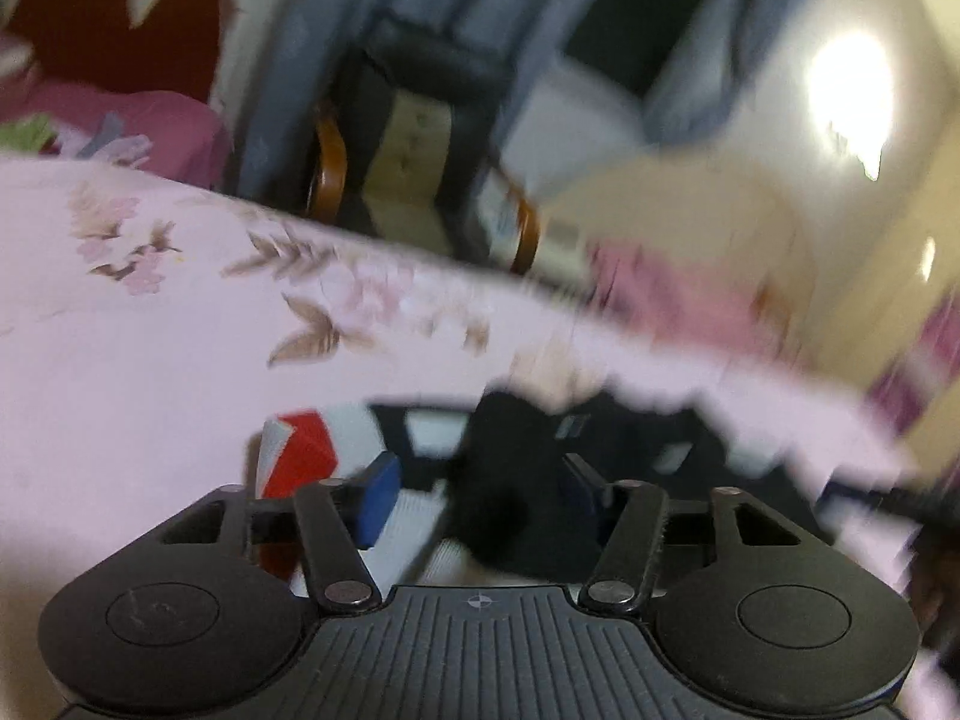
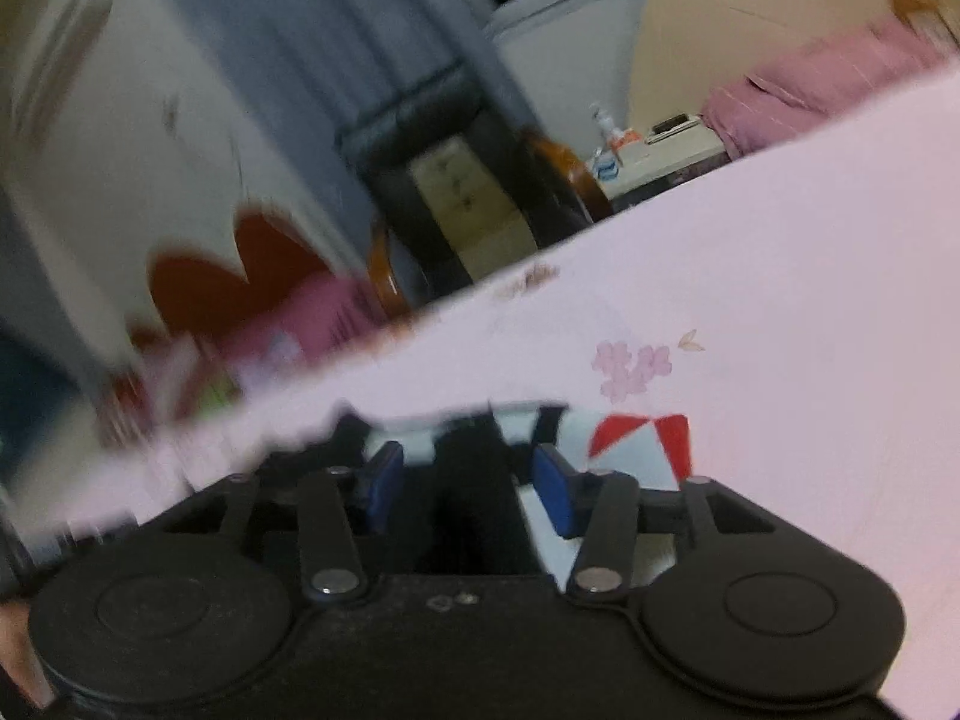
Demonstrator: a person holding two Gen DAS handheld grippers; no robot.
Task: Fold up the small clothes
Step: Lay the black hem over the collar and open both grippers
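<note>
A small garment in white, red and black (image 1: 312, 450) lies on the pink floral bedsheet (image 1: 120, 360). My left gripper (image 1: 480, 492) has its blue pads spread apart, with black cloth (image 1: 510, 510) bunched between them. In the right wrist view the same garment (image 2: 636, 444) shows its red and white panels just past my right gripper (image 2: 471, 480). Its blue pads are apart too, with black cloth (image 2: 468, 498) between them. Both views are blurred by motion.
A black chair with brown wooden arms (image 1: 414, 138) stands past the bed's far edge. Blue-grey curtains (image 1: 312, 30) hang behind it. A pink pillow (image 1: 150, 120) lies at the far left. A bedside table with small items (image 2: 654, 144) shows in the right wrist view.
</note>
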